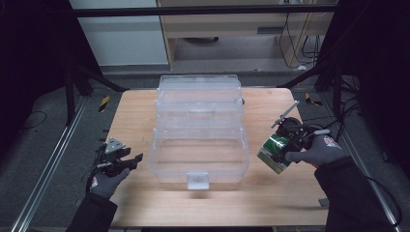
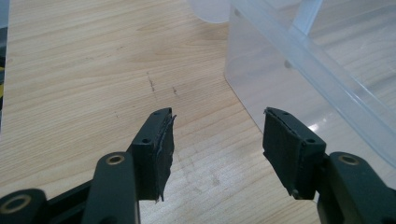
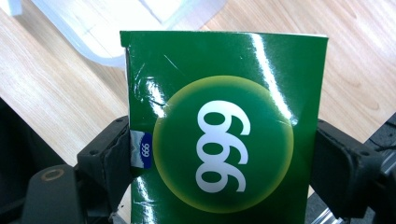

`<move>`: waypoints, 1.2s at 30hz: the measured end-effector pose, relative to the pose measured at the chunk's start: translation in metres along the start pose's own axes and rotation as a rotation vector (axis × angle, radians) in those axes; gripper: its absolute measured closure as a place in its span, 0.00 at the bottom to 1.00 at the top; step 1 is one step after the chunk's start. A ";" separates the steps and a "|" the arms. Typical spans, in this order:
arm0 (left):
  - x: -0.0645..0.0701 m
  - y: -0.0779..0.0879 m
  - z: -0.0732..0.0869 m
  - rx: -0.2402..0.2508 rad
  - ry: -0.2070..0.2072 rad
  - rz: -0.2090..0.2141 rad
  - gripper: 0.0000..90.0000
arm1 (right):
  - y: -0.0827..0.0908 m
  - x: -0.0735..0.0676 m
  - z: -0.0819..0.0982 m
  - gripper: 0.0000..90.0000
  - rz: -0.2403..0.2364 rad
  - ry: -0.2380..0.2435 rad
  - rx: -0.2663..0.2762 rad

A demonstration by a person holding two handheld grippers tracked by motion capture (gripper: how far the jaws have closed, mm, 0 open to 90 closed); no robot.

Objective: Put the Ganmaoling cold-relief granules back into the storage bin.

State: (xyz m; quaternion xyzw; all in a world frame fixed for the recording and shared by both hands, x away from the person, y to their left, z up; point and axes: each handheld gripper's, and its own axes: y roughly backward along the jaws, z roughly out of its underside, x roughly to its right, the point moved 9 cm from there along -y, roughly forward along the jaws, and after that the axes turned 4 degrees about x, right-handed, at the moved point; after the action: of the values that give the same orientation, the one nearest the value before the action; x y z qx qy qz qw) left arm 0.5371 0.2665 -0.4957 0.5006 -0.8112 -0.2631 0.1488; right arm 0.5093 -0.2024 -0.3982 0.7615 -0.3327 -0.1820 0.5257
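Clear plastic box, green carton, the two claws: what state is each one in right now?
Clear plastic box: open, tiers folded back, front compartment empty.
Green carton: off the table, tilted, clamped by its sides.
Right claw: shut on the green carton.
Left claw: open, holding nothing, beside the box.

I am at the near edge of a table (image 1: 145, 203), one gripper in each hand. A tiered storage box (image 1: 199, 140) stands open at the table's middle, its upper trays stepped back toward the far edge and its lowest compartment nearest me, a latch at its front. My left gripper (image 1: 126, 162) rests low over the tabletop, left of the box and just beside its near left corner (image 2: 243, 79), with nothing between its jaws. My right gripper (image 1: 286, 145) is right of the box, raised above the table, a carton (image 3: 224, 126) clamped between its jaws and tilted toward the box.
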 end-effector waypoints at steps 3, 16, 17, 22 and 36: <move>0.001 0.000 0.000 0.003 0.000 0.002 0.47 | 0.002 -0.001 -0.005 0.20 -0.010 0.014 -0.001; 0.001 -0.001 0.000 0.003 0.003 0.005 0.47 | 0.014 -0.005 -0.035 0.20 -0.020 0.111 0.030; 0.001 -0.001 0.000 0.003 0.004 0.005 0.47 | 0.015 -0.006 -0.038 0.20 -0.023 0.122 0.034; 0.000 -0.001 -0.001 0.007 0.006 0.005 0.47 | 0.016 -0.010 -0.047 0.20 -0.027 0.147 0.043; -0.002 0.000 -0.001 0.006 0.009 0.004 0.47 | 0.014 -0.025 -0.081 0.20 -0.088 0.277 0.083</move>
State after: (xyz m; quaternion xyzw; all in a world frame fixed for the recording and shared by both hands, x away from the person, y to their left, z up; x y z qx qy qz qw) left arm 0.5381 0.2677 -0.4951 0.5005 -0.8123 -0.2583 0.1516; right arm 0.5381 -0.1331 -0.3557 0.8141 -0.2306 -0.0841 0.5263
